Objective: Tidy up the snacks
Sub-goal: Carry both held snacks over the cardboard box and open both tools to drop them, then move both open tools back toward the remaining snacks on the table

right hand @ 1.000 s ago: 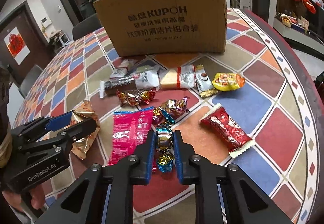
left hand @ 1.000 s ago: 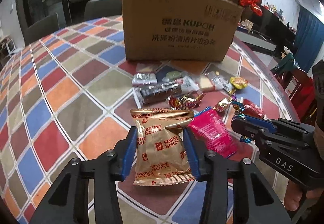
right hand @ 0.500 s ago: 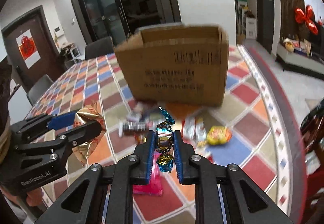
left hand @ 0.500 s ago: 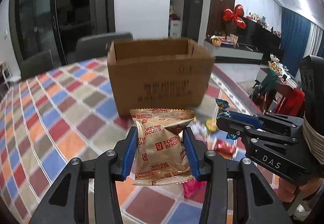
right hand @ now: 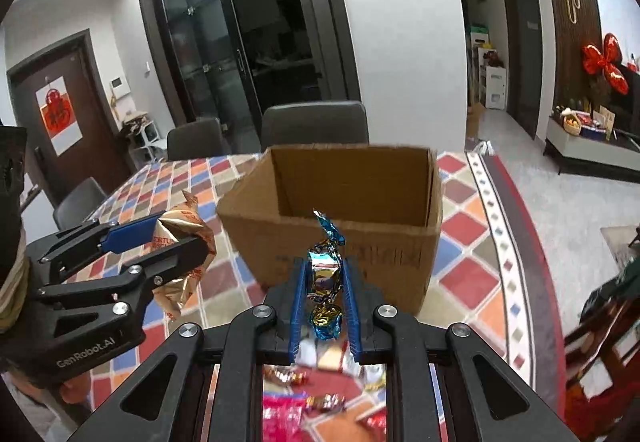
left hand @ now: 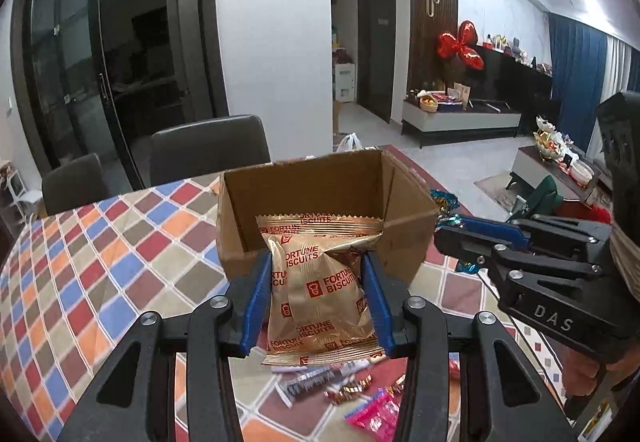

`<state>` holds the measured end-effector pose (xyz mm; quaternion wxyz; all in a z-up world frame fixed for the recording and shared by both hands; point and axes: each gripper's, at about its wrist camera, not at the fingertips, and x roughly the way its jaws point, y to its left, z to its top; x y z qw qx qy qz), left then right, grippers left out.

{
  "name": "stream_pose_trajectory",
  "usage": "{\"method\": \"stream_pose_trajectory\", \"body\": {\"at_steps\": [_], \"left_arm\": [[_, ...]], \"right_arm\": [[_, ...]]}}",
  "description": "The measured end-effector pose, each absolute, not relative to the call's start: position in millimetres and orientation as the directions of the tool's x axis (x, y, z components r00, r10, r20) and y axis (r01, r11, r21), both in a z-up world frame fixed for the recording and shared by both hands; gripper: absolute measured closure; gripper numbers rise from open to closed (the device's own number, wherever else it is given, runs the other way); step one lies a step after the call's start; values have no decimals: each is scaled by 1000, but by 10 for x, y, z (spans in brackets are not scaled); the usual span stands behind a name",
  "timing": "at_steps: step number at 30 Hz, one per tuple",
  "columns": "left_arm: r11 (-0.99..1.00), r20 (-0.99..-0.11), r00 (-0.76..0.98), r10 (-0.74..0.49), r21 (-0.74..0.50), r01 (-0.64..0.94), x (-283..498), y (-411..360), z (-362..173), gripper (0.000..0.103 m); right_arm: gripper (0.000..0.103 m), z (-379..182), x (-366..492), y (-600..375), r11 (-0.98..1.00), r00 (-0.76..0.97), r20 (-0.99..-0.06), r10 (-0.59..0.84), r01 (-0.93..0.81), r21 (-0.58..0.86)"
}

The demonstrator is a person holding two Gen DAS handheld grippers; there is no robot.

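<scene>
My left gripper [left hand: 317, 262] is shut on a gold Fortune Biscuits packet [left hand: 318, 288] and holds it up in front of the open cardboard box [left hand: 320, 198]. My right gripper [right hand: 325, 272] is shut on a blue foil candy [right hand: 325, 274] and holds it just short of the box's near wall [right hand: 352, 246]. The box stands open-topped on the chequered table; its floor is hidden. Each gripper shows in the other's view: the right gripper [left hand: 444, 232] beside the box's right corner, the left gripper [right hand: 172, 234] to the box's left.
Loose snacks lie on the table [left hand: 100, 262] below the grippers, among them a pink packet [left hand: 374, 416] and small wrapped candies [left hand: 348, 392]. Grey chairs [left hand: 208, 142] stand behind the table. The table's right edge [right hand: 516, 242] drops to the floor.
Both grippers have risen from the table with their snacks and moved toward the box. The box's open top now shows from above.
</scene>
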<state>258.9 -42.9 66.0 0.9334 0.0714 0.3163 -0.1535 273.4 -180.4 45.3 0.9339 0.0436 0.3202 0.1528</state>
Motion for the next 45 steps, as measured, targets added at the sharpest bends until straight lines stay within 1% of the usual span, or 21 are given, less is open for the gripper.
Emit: {"method": "stream_pose_trajectory", "body": {"at_steps": [9,15,20,21,22,23,24,25,27,29,31,32,35,39,42,45], "left_arm": [[935,-628,747,-219,83,344,3167,-508,840,59],[937,-665,713,-222,56,344,3547,-526,816,58],[943,-688,698,-198,61,327,3825,-539,753,56],[946,-691,696,-193,58,320,3866,-542,739,53],[948,-697,693,-186,57,312,3894,-544,726,45],[950,-698,693,-180,59,306,3905,-534,716,40],[952,-694,699,-171,66,299,3886,-534,707,33],[952,-689,706,-162,80,296,3857,-536,702,32],[950,-675,727,-130,125,286,3776,-554,698,32],[949,-661,744,-102,160,272,3666,-570,705,32],[948,-645,759,-84,184,261,3535,-576,718,27],[950,-635,769,-75,189,248,3447,-579,728,27],[954,-620,780,-82,177,240,3192,-587,756,26],[957,-581,812,-58,200,212,2905,-589,803,26],[958,-562,824,-66,197,211,2693,-578,836,23],[959,-553,827,-99,169,228,2478,-566,855,22]], "right_arm": [[84,714,3268,-1835,951,733,-608,306,-270,152],[84,639,3693,-1867,946,682,-657,322,-260,193],[84,592,3868,-1827,955,681,-673,289,-252,155],[84,588,3903,-1817,957,682,-675,281,-248,148],[84,586,3930,-1817,959,685,-675,274,-244,143],[83,593,3938,-1805,961,686,-676,269,-240,138],[81,587,3950,-1805,963,685,-681,259,-233,132],[71,577,3959,-1815,966,681,-688,251,-224,130],[60,569,3924,-1852,971,690,-686,230,-206,119],[60,583,3881,-1879,976,705,-678,209,-196,97],[60,584,3806,-1926,976,708,-675,208,-193,98],[60,595,3767,-1942,976,709,-673,211,-193,103],[60,611,3605,-1979,973,714,-663,223,-205,106],[59,624,3345,-2002,968,723,-648,240,-228,104],[59,630,3154,-2003,967,730,-641,239,-240,88],[59,638,2978,-2014,963,734,-631,251,-253,88]]}}
